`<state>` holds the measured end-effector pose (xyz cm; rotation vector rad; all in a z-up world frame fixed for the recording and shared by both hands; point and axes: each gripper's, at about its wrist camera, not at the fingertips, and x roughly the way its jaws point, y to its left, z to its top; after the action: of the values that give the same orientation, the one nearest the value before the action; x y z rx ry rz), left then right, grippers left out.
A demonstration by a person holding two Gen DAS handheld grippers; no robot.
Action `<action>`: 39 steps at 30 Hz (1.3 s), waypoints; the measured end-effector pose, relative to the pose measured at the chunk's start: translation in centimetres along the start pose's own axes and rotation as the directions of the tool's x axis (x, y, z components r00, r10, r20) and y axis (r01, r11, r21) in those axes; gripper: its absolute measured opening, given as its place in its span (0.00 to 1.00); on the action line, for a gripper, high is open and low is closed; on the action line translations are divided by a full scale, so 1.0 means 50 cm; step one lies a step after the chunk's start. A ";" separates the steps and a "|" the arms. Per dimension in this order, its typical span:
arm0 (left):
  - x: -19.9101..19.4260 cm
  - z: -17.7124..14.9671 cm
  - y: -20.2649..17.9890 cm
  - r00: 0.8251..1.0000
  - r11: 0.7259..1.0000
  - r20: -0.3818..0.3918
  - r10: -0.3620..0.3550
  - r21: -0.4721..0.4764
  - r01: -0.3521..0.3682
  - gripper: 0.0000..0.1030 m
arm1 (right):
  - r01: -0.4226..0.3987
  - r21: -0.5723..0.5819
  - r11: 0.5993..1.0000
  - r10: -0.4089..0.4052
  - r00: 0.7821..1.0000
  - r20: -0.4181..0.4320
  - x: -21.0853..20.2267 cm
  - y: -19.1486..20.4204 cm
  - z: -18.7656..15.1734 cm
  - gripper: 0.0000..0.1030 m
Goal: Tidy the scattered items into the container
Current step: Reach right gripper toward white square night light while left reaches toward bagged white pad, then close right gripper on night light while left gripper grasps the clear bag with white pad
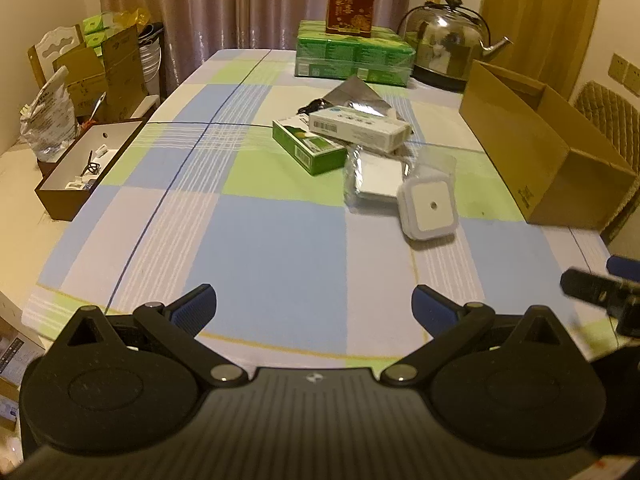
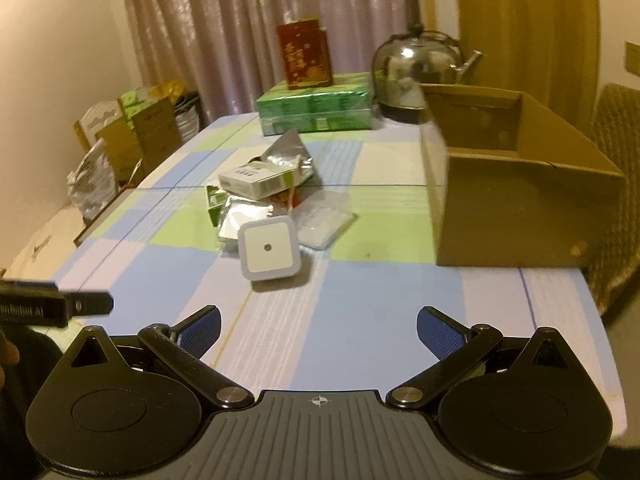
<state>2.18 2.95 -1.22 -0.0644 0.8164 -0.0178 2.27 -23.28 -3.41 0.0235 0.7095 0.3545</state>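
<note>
Spread wide and empty, both of them: left gripper (image 1: 314,308) low over the near edge of the checked tablecloth (image 1: 256,248), right gripper (image 2: 318,330) level beside it, blue pads (image 2: 438,334) well apart and touching nothing. Probably held back like this to take in the whole spread before choosing a first pick, with jaws already parted enough for a small box. Nearest ahead, a white square night light (image 2: 267,247), tilted, leaning against a foil-wrapped flat packet (image 1: 374,178); just beside it a clear plastic blister tray (image 2: 323,222). Further out, piled loosely: a green carton (image 1: 308,146) with a white barcoded box (image 1: 358,127) resting across it, and a crumpled silver foil pouch (image 1: 358,94) behind. Off to the right, well apart from the heap, the open cardboard box (image 2: 516,196), seemingly the container, showing no contents from here and standing close enough for short carries. Nothing yet tidied, by the look of it. At the far end, out of the way: a stack of green packs (image 1: 354,56), a red tin (image 1: 352,0) on top, a steel kettle (image 1: 446,42) alongside. At the left edge, a brown tray of oddments (image 1: 86,164).
</note>
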 end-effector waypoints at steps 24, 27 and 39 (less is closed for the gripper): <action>0.180 0.121 0.061 0.999 0.999 0.002 -0.047 0.006 0.047 0.99 | -0.066 -0.119 0.991 0.062 0.997 -0.040 0.291 0.065 0.061 0.88; 0.201 0.126 0.056 0.999 0.999 -0.019 -0.044 0.030 0.045 0.99 | -0.066 -0.114 0.991 0.060 0.997 -0.055 0.315 0.061 0.059 0.85; 0.243 0.134 0.030 0.999 0.997 -0.014 -0.033 0.074 0.034 0.99 | -0.037 -0.130 0.991 0.032 0.999 -0.037 0.332 0.057 0.051 0.60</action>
<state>15.36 4.28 -5.58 -0.0077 0.8266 -0.0804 14.65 -14.92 -11.57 -0.0944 0.7200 0.4344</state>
